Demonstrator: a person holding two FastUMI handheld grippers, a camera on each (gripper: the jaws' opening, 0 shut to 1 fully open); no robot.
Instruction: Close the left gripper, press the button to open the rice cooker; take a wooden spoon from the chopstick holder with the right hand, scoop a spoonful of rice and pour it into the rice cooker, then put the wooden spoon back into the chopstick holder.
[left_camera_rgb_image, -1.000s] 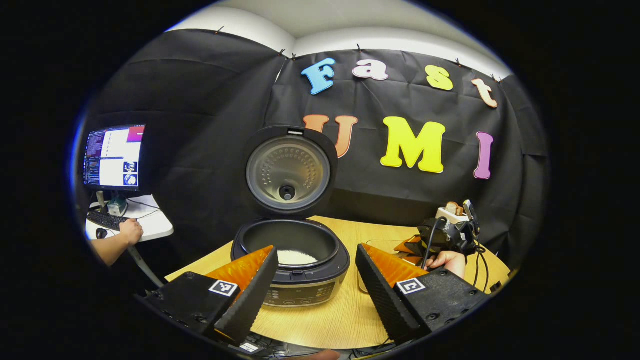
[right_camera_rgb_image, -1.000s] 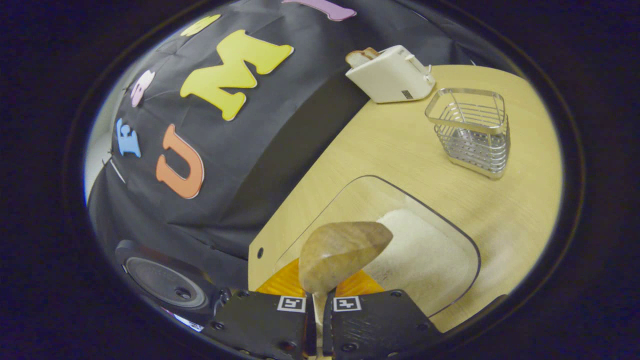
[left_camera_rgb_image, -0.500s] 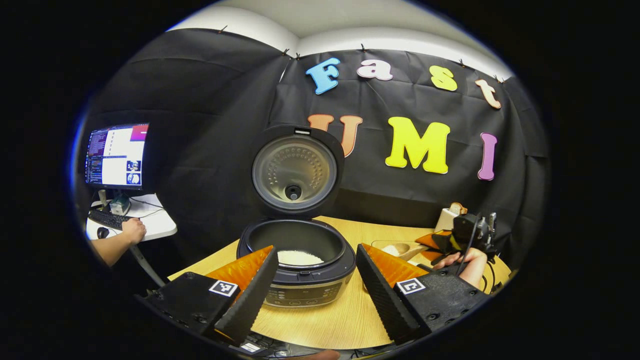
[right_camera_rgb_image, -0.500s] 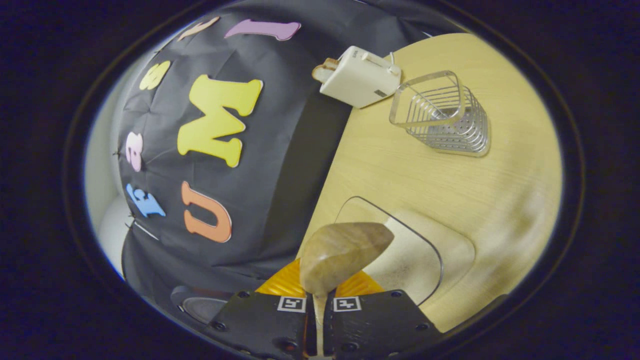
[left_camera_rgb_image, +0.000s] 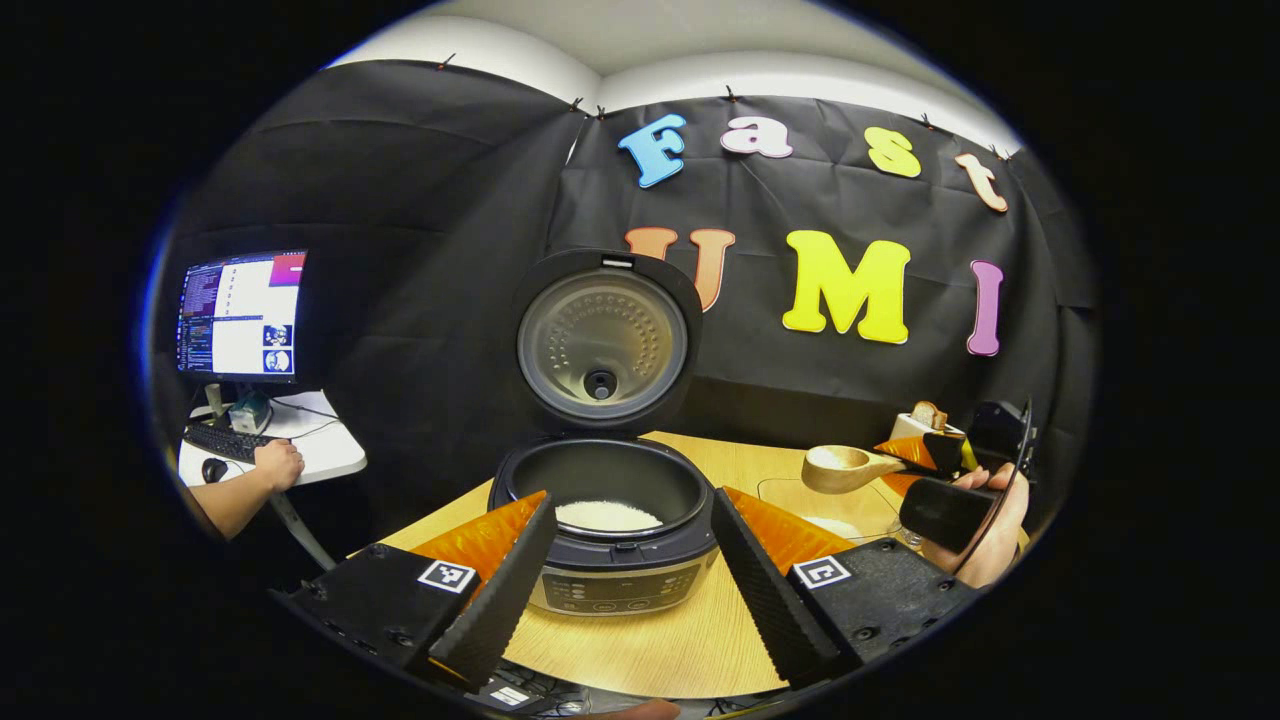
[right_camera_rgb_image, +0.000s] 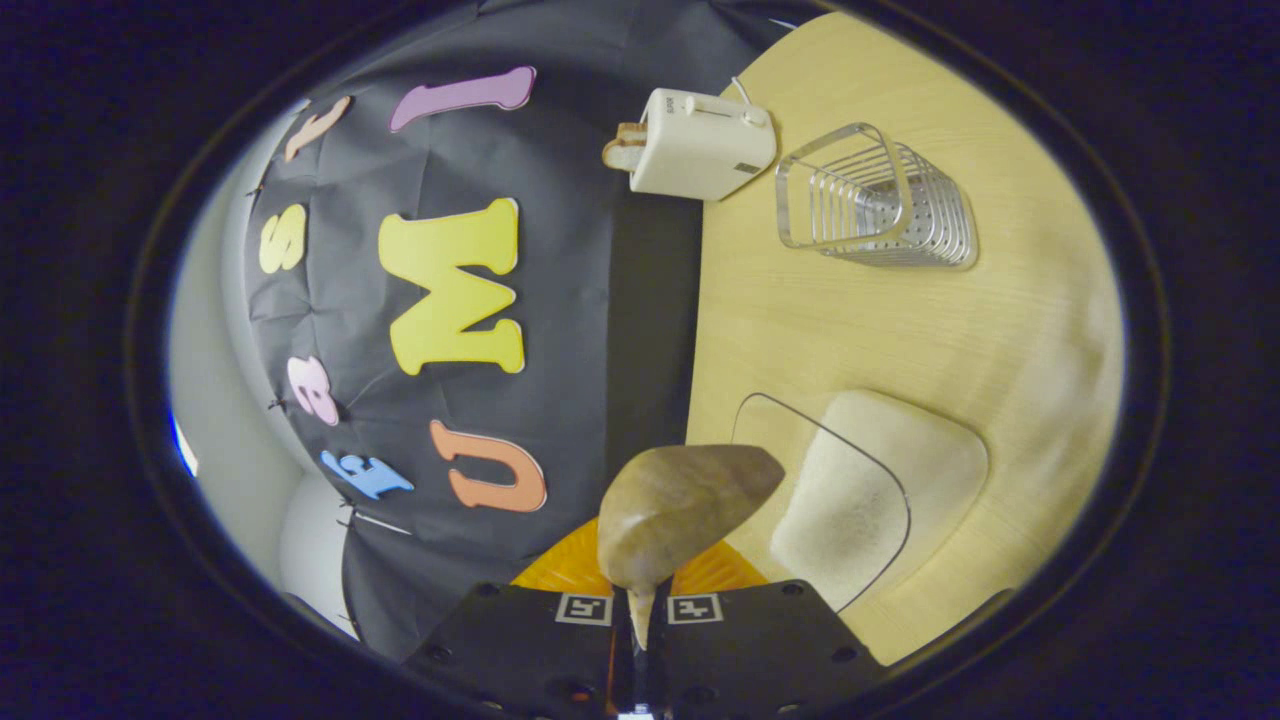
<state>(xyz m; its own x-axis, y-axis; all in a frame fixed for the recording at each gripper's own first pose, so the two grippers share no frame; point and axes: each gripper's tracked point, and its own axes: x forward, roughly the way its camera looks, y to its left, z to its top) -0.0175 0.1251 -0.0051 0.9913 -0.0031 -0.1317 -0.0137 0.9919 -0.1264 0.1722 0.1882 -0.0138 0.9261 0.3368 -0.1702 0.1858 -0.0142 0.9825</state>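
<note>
Right tongs (right_camera_rgb_image: 640, 625) clenched on the wooden spoon (right_camera_rgb_image: 680, 510), left tongs (left_camera_rgb_image: 625, 580) released, so missing the rack (right_camera_rgb_image: 870, 200) could've tipped it.

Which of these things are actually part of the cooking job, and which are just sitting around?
Part of the job:
rice cooker, lid up, rice inside
wooden spoon, gripped by the right gripper
clear rice container
wire chopstick holder
left gripper, open

Just around:
toaster with bread
monitor and keyboard
</note>
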